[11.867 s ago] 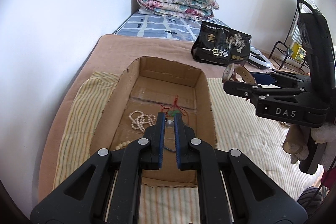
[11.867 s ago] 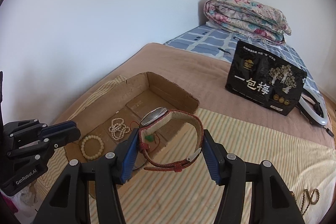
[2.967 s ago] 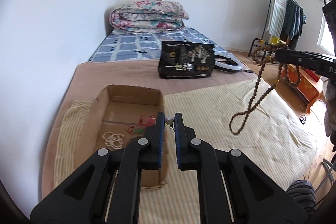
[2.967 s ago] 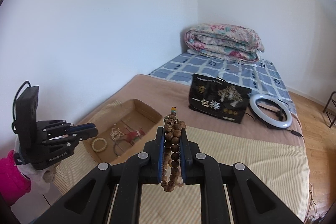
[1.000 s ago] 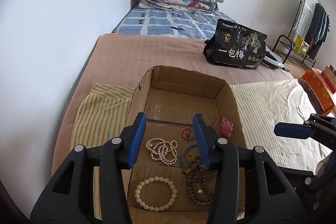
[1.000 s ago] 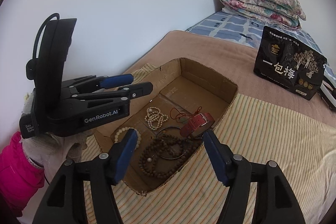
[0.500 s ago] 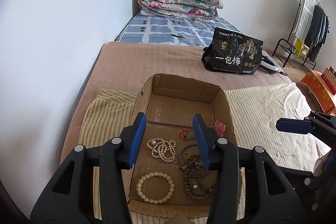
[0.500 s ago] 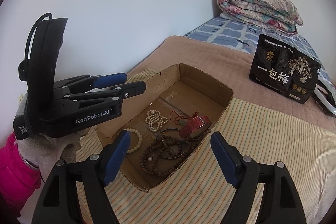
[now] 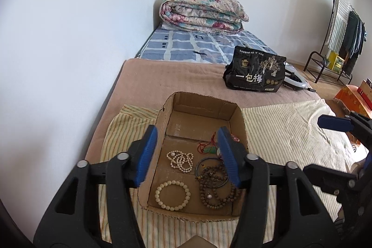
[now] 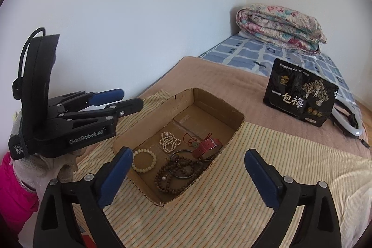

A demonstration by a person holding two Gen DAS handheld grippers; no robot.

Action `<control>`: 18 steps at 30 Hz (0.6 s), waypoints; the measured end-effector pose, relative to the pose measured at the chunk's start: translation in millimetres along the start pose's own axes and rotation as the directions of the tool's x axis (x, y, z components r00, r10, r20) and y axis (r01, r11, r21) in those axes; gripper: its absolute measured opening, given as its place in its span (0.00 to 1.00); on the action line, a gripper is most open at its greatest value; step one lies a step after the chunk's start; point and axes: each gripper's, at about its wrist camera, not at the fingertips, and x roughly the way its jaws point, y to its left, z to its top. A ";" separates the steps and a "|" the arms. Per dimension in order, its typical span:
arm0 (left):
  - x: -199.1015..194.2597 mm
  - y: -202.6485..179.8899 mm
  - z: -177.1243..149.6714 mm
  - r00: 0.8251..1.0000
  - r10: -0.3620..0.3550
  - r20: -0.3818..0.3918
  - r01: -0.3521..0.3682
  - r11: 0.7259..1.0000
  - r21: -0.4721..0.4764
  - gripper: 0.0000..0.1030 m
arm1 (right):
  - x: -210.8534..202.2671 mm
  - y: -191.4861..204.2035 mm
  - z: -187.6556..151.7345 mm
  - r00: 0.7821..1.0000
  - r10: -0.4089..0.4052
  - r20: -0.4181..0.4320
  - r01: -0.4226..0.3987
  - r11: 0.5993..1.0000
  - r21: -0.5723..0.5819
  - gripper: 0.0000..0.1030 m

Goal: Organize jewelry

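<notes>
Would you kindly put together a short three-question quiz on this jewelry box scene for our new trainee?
1. True or false: the red watch lies inside the cardboard box.
2. Which piece lies nearest the box's near left corner in the left wrist view? A) white bead bracelet B) pearl necklace C) brown bead necklace
3. Fill in: the black bag stands on the ___ blanket.

Key: 1 true; 2 A; 3 brown. Neither the left gripper nor the right gripper holds anything; both sets of jaws are opening above the box.
</notes>
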 end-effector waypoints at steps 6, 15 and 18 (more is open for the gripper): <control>-29.7 -9.8 -5.5 0.998 0.043 0.034 -0.044 0.999 0.008 0.72 | -23.0 -0.9 -0.4 0.998 -0.044 0.042 0.044 0.999 -0.006 0.99; -68.1 -23.5 -17.0 0.993 0.113 0.029 -0.112 0.993 -0.046 0.80 | -46.3 -10.8 -3.9 0.992 -0.100 0.078 0.100 0.995 -0.001 1.00; -80.4 -27.7 -20.4 0.991 0.131 0.028 -0.129 0.990 -0.050 0.82 | -53.5 -14.8 -5.5 0.990 -0.110 0.090 0.110 0.994 0.008 1.00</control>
